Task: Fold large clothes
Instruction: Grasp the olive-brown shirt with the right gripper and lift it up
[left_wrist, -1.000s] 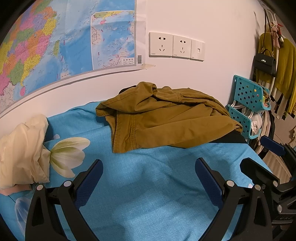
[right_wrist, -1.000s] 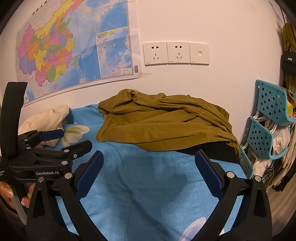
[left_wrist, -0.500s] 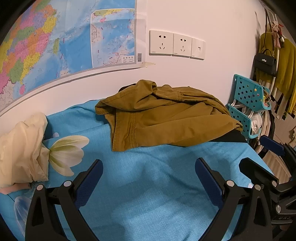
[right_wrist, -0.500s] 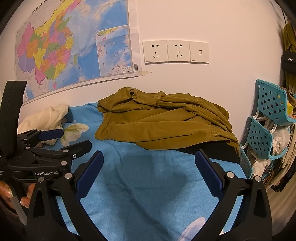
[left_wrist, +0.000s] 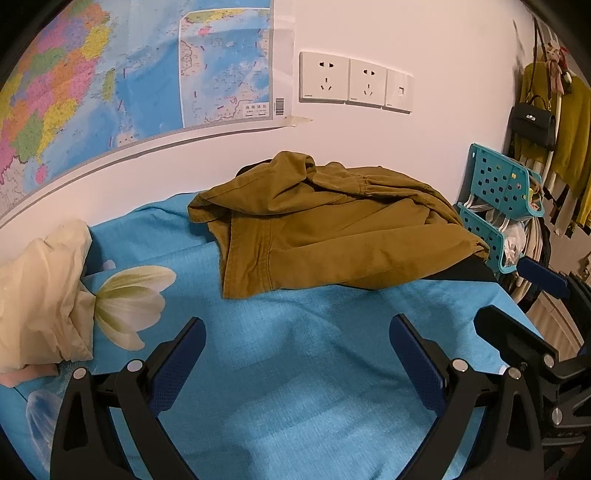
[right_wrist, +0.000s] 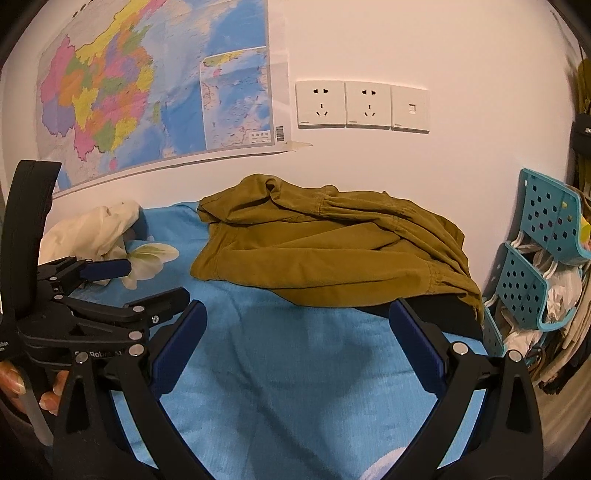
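We see olive jacket (left_wrist: 332, 229) crumpled on bed (left_wrist: 295, 369), against wall under socket plate (left_wrist: 354, 83), black cloth (left_wrist: 461, 271) poking from beneath its near edge; no fold made, whole task left

Left tongs (left_wrist: 295, 354) spread wide, empty, short of jacket; right tongs (right_wrist: 295, 343) likewise spread, nothing pinched

Cream bundle (left_wrist: 40, 295) well left of jacket

Versus earlier frames: jacket slightly higher in both views, tongs as wide as before

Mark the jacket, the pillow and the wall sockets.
jacket (left_wrist: 332, 236), left wrist view, middle of the brown cloth.
pillow (left_wrist: 37, 295), left wrist view, its cream side.
wall sockets (right_wrist: 343, 105), right wrist view, between the two outlet plates.
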